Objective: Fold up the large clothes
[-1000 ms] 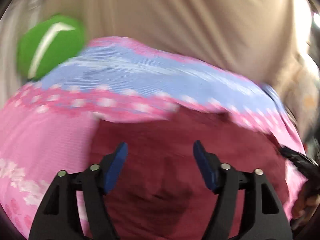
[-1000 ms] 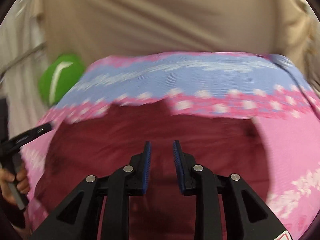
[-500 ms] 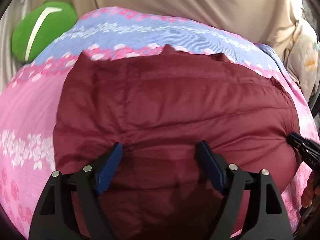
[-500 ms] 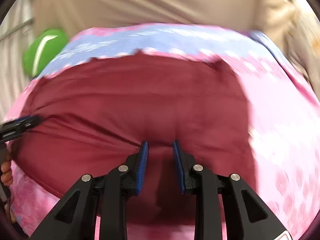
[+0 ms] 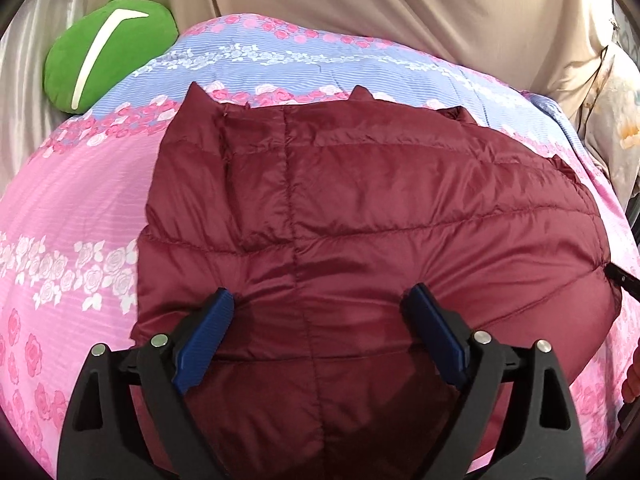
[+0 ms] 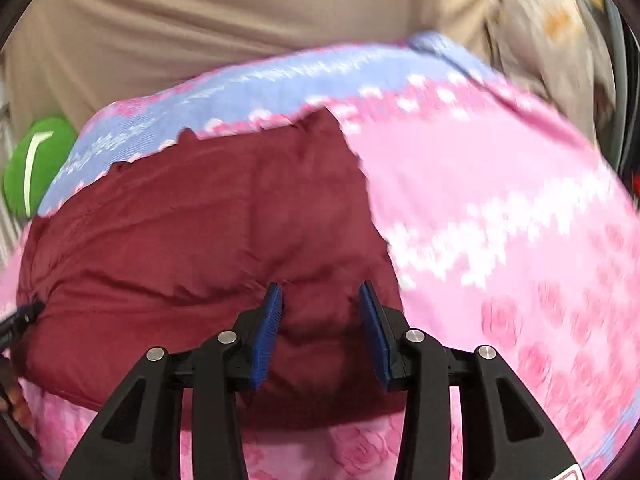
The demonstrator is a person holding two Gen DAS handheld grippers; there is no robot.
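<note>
Blur smears most of the right wrist view, so the rose print on the pink and blue floral quilted bedspread [image 6: 500, 208] reads there only as pale smudges, and the stitching of the dark red quilted puffer jacket [image 6: 192, 232] cannot be made out. One jacket is in sight. It lies folded on the bedspread, and in the left wrist view [image 5: 360, 208] its near edge is cut off by the bottom of the frame, so how far it reaches toward the camera cannot be told. Three small points of fabric stick up along its far edge; whether they are collar or cuffs is unclear.

Two grippers show, each with two blue-padded fingers. The left gripper [image 5: 322, 320] has its jaws spread wide and opening, with the jacket's bulging near part lying between them; the pads do not appear to press on it, though the left pad sits very close to the cloth. The right gripper [image 6: 320, 312] has its jaws moderately apart and opening, above the jacket's near right corner; no cloth is pinched between them.

At the left edge of the right wrist view, a dark sliver of the other gripper and part of a hand [image 6: 14, 396] are barely visible. One green plush cushion with a white stripe [image 5: 108, 64] sits at the bedspread's far left. One beige draped cloth [image 5: 400, 4] hangs behind.
</note>
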